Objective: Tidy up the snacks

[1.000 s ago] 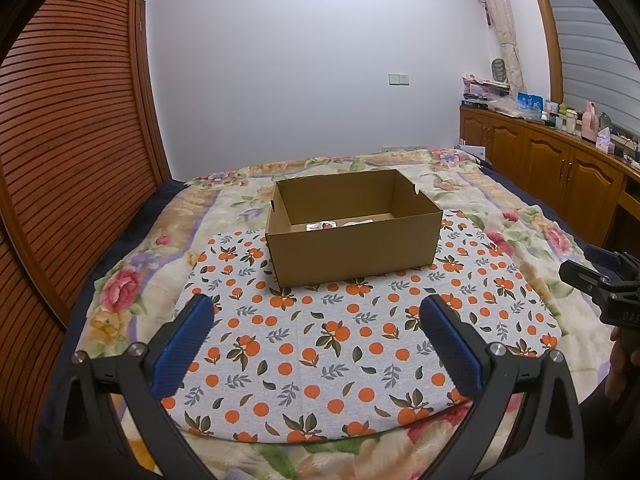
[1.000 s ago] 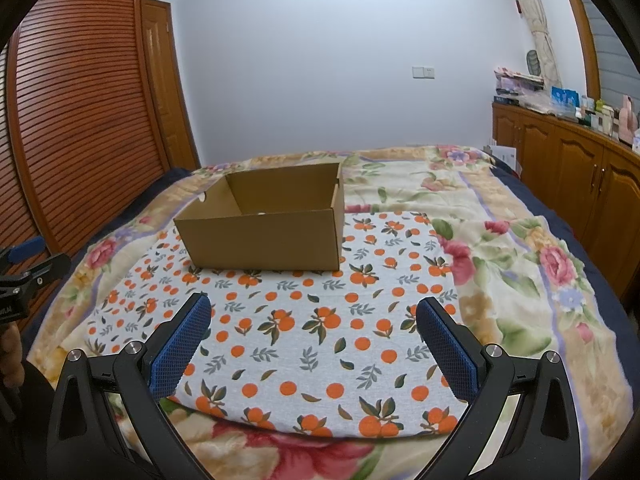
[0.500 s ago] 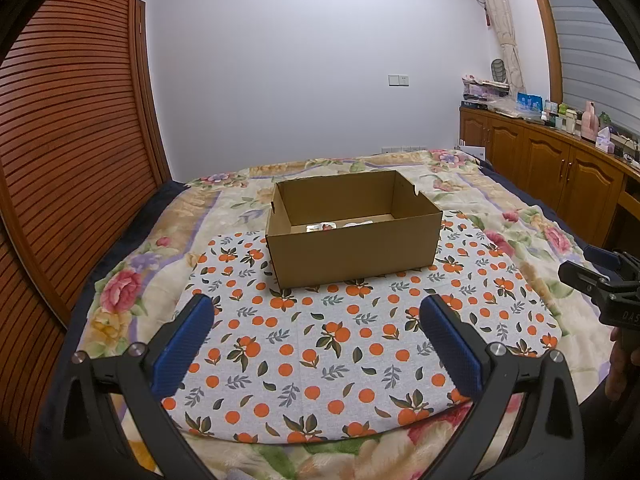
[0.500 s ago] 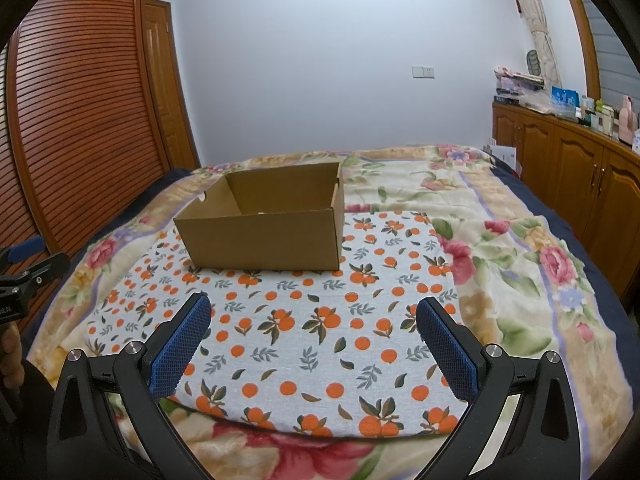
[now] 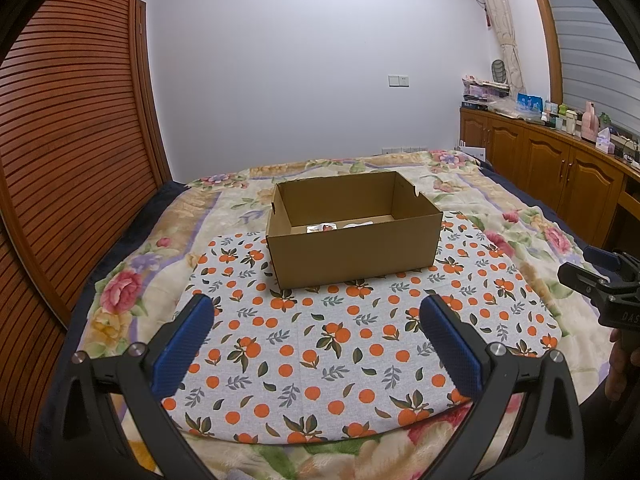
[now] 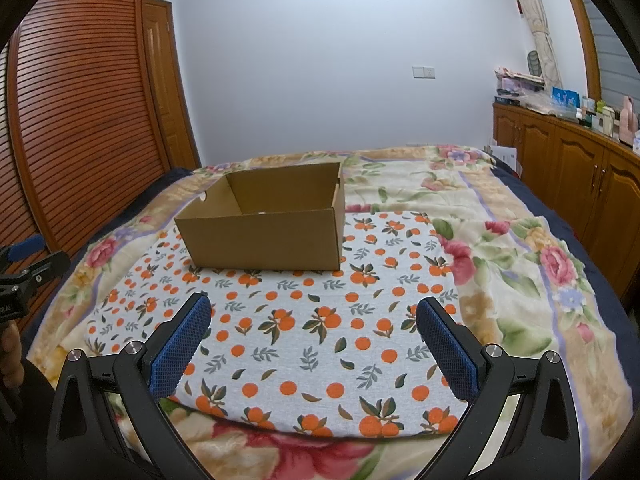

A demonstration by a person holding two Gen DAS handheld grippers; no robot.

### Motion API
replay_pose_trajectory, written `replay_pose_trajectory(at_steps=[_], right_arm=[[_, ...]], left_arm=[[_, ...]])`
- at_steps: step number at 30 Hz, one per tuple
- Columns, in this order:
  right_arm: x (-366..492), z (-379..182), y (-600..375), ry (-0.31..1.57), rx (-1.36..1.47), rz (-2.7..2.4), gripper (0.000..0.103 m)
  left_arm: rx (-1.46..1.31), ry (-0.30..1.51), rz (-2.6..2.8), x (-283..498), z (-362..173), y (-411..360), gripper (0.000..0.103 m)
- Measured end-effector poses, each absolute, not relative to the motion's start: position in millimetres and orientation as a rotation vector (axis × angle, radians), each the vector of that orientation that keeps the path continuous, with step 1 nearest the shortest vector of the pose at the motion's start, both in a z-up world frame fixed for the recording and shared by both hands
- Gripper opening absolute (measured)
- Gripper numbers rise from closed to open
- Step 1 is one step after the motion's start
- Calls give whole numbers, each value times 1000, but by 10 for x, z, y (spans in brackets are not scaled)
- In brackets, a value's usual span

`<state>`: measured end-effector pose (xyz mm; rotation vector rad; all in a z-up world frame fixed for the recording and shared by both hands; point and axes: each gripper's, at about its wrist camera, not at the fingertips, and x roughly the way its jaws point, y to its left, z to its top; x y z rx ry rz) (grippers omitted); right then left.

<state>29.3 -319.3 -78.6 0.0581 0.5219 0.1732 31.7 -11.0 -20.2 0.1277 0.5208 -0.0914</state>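
Left gripper (image 5: 316, 322): jaws spread wide, nothing between them, held above the near part of the orange-print cloth (image 5: 344, 344). Right gripper (image 6: 313, 320): likewise wide apart and holding nothing, over the same cloth. Cardboard box (image 5: 354, 230): open-topped, upright on the far part of the cloth, which lies on the floral blanket (image 6: 520, 248). Snack packets (image 5: 324, 228) lie on the box floor, near its left side; their number cannot be told
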Motion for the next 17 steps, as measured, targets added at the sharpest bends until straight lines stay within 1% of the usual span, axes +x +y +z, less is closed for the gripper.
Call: replay_pose_trajectory(at_steps=[17], right_arm=[[282, -776, -3188, 521, 59, 171, 103]], left_arm=[[128, 520, -91, 317, -197, -104, 103]])
